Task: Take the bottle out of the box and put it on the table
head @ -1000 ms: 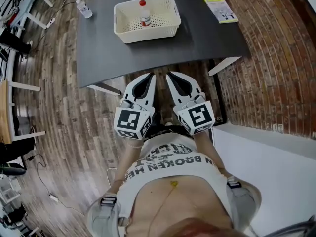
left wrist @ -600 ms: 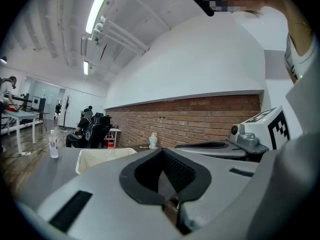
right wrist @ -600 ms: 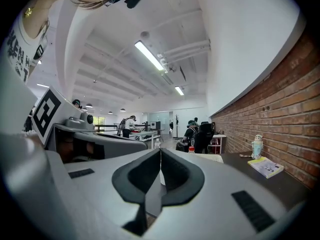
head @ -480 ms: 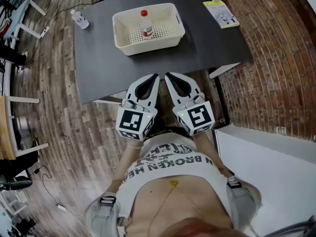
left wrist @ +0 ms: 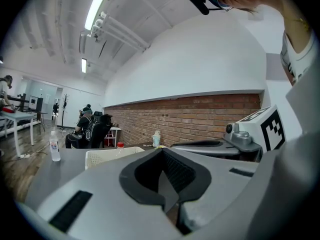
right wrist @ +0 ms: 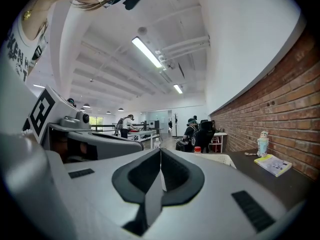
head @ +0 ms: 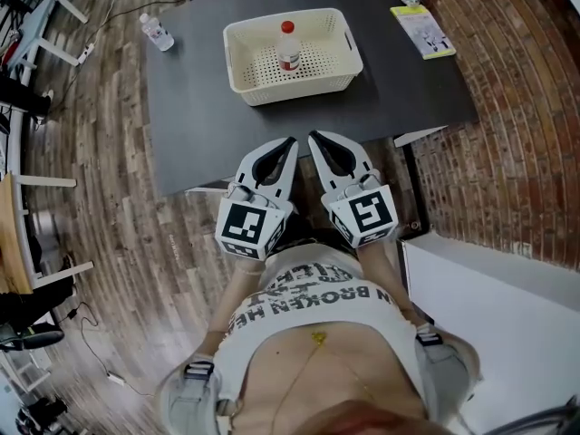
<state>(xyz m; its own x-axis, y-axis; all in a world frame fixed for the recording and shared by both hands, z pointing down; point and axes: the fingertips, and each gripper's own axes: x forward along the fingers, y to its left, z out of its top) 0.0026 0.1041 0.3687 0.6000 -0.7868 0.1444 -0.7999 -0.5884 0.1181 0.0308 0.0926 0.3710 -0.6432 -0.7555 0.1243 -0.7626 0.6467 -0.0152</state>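
Head view for layout: find the left gripper (head: 288, 145) and right gripper (head: 315, 141) side by side, tips just over the near edge of the table (head: 208, 125) and aimed toward the box (head: 337, 78). Read both as pinched fully together and empty. In the left gripper view the fingers (left wrist: 100, 194) meet along one seam with nothing between them. Same in the right gripper view, with the fingers (right wrist: 210, 199) pressed flat on each other around nothing.

Locate the bottle (head: 288, 47) near the middle of the box, ahead of and between the two pairs of fingertips, well apart from both. Note it standing upright: long axis vertical, red cap up, base on the perforated floor. Disregard a second bottle (head: 156, 32) far off to the left of the fingers, outside the box.

Judge the step as the opening reach, with nothing grasped and the bottle untouched. Next move probably calls for:

- parting one pair of fingers wide enough for the bottle's body;
- carrying them over the near wall of the box;
- coming down from above, since the walls likely block a level approach;
- setting pads either side of the vertical axis, below the cap, for a straight lift clear of the rim;
- setting down on bare table beside the box.
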